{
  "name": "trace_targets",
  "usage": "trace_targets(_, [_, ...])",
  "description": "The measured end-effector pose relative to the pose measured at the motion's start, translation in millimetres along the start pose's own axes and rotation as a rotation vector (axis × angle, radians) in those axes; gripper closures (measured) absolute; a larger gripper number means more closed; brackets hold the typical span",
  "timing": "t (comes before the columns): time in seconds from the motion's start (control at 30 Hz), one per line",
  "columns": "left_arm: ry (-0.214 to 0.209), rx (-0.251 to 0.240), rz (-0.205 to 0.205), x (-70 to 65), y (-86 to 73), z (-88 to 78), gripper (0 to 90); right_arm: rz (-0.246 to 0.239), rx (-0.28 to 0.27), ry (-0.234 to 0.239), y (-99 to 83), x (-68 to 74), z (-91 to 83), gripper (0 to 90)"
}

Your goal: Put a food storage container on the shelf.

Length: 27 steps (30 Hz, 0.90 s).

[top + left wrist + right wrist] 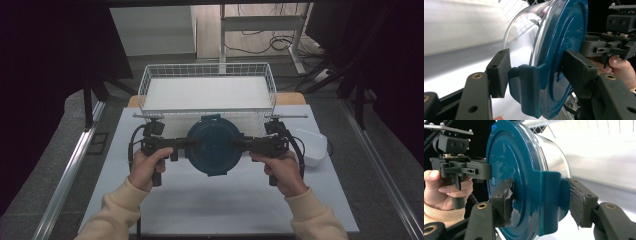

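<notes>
Round clear container with a blue lid (213,145) held centre frame in the high view, lifted off the white surface (220,200), lid facing up toward the camera. Left claw (186,144) clamped on the lid's side latch at the left rim, right claw (239,144) on the opposite latch; both set at a middling width, pads pressing on the latch tabs. In the left gripper view, latch tab (527,87) wedged between the pads, clear bowl wall toward the upper left. In the right gripper view, matching tab (549,195) pinched likewise. Two-sided hold likely chosen to keep the load level and stop it swinging. Wire basket (150,82) just beyond, upper centre, its near rim close to the container's far edge; white dish (317,145) at right, near the right hand. Open room mostly in the lower part of the frame.
</notes>
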<state>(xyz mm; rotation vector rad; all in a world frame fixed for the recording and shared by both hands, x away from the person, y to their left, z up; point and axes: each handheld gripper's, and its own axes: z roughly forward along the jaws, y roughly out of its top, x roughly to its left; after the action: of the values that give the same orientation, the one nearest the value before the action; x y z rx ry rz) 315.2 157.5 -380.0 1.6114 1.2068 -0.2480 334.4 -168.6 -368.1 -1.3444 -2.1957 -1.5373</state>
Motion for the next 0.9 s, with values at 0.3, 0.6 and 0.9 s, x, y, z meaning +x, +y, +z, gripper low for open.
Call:
trace_targets(0.3, [0.011, -0.004, 0.029, -10.6, 26.0, -9.0, 40.2, -0.013, -0.027, 0.011, 23.9, 8.0, -3.7, 41.8])
trace_targets(0.6, [0.005, -0.003, 0.038, -16.2, 48.2, -11.8, 40.3, -0.011, -0.042, 0.016, 41.9, 10.1, -8.9, 42.6])
trace_targets(0.9, [0.008, -0.026, 0.041, -17.6, 66.8, -21.5, 40.1, -0.026, -0.048, 0.018, 65.9, 17.8, -5.2, 42.6])
